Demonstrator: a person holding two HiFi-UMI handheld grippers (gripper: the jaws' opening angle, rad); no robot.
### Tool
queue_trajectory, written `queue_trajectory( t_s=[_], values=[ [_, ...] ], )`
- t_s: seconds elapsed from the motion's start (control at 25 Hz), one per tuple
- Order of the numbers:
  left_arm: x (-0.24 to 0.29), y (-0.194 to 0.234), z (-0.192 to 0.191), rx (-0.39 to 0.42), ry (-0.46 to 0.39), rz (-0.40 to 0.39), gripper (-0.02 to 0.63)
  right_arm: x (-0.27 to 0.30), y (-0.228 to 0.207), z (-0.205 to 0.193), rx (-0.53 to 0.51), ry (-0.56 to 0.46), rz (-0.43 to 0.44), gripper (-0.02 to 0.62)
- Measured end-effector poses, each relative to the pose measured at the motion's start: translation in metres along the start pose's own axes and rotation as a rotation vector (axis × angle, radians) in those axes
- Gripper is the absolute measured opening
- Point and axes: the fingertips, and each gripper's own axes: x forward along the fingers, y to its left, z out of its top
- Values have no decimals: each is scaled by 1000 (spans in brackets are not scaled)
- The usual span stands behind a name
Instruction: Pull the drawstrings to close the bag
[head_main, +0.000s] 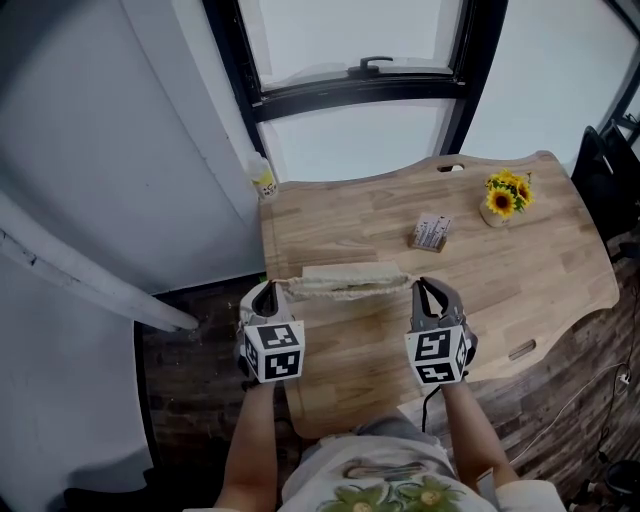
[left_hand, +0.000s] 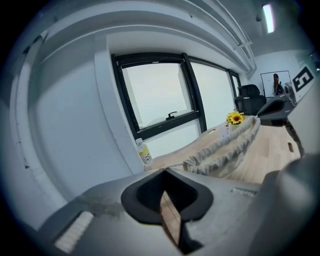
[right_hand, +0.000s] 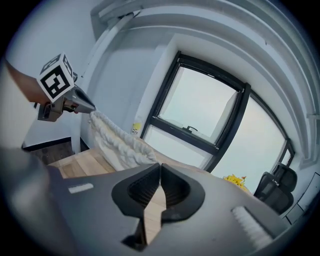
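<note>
Bare forearms (head_main: 250, 440) and a printed shirt (head_main: 385, 490) fill the bottom of the head view, closest of all. Beyond them a grey wall (head_main: 100, 150) and a black-framed window (head_main: 360, 88) take up most of the room, with dark plank floor (head_main: 190, 380) below. A pale wooden table (head_main: 520, 270) with a wavy edge stands against the window, and a black chair (head_main: 605, 170) is at its right.

Across the table's near half lies the bag (head_main: 345, 282), cream and bunched into a narrow gathered band. It runs straight from the left gripper (head_main: 268, 288) to the right gripper (head_main: 428, 286). Each gripper has its jaws pressed together on its own end of the bag.

Further back are a pot of sunflowers (head_main: 506, 194), a small box (head_main: 431, 232), and a bottle (head_main: 263, 181) by the table's far left corner.

Only the left gripper view shows a ceiling light (left_hand: 269, 17). Only the right gripper view shows the left gripper side-on, its tip meeting the bag's ruffled end.

No view lets the cord be told apart from the cloth. The chair is cut off at the frame's edge, and the print on the box is too small to read.
</note>
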Motion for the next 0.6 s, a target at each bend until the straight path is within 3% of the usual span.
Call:
queue_trajectory(
  t_s=[0.16,0.6],
  values=[
    [-10,9,20,11,-31,67,7,-10,-12,9,9,-21,-43,14],
    [-41,18,54,-39,-112,103,6,-39,-41,34,28,-91,-152,14]
  ],
)
